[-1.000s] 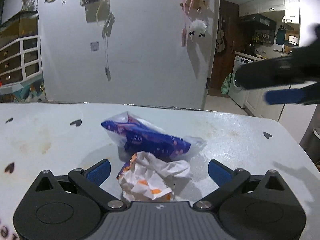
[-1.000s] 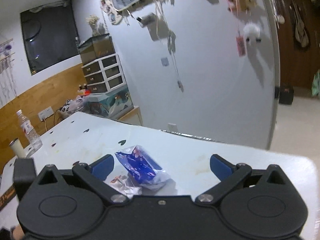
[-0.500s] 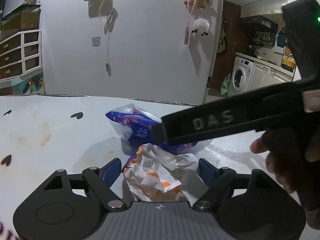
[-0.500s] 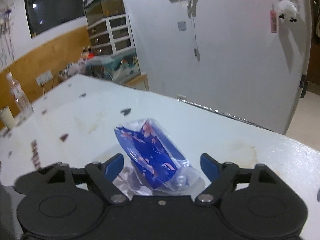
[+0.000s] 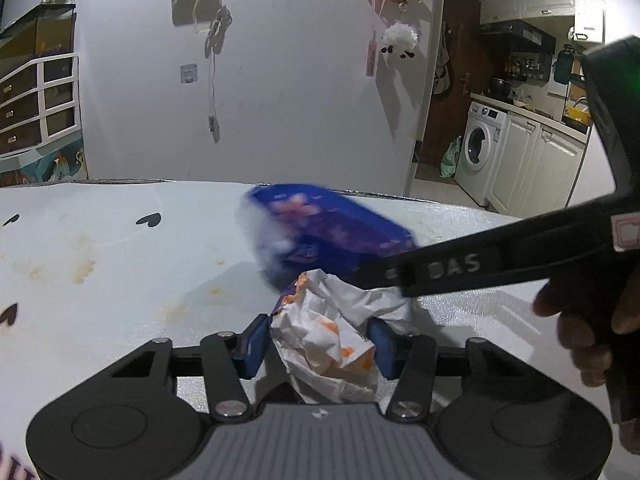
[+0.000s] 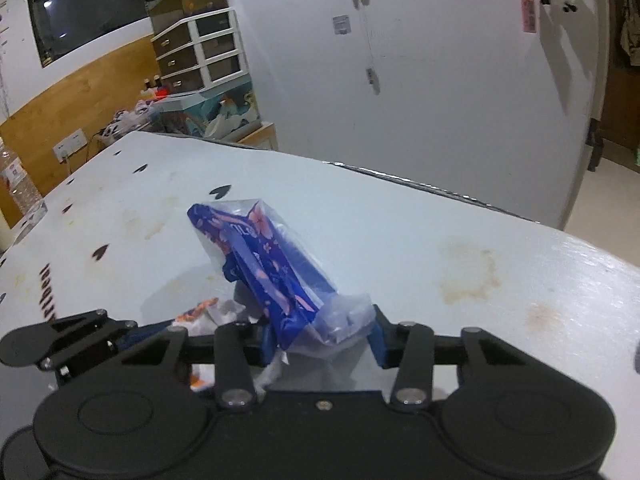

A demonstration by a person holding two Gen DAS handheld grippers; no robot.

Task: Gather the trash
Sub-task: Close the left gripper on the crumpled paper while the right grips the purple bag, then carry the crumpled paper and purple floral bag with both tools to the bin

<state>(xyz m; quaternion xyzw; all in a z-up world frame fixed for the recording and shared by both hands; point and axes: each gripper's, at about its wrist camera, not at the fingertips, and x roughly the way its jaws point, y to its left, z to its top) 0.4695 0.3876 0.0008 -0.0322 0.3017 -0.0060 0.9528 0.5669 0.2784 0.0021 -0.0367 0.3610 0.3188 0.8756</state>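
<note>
A crumpled white and orange paper wrapper point(image 5: 332, 344) lies on the white table point(image 5: 100, 272), and my left gripper point(image 5: 320, 344) is shut on it. A blue flowered plastic wrapper point(image 6: 272, 272) sits just behind it, blurred in the left wrist view point(image 5: 324, 232). My right gripper point(image 6: 320, 338) is shut on the clear lower end of that blue wrapper. The right gripper's black body point(image 5: 500, 264) crosses the left wrist view from the right, held by a hand. The paper wrapper also peeks out in the right wrist view point(image 6: 200, 312).
The table has black heart marks point(image 5: 149, 220) and brown stains point(image 6: 468, 280). A white wall point(image 5: 260, 100) stands close behind the far edge. A water bottle point(image 6: 16, 188) stands at the table's far left. The table's right edge drops toward a kitchen with a washing machine point(image 5: 480, 148).
Both grippers have closed from wide open onto their wrappers. The right gripper came in from the right over the blue wrapper, which has shifted and now looks blurred.
</note>
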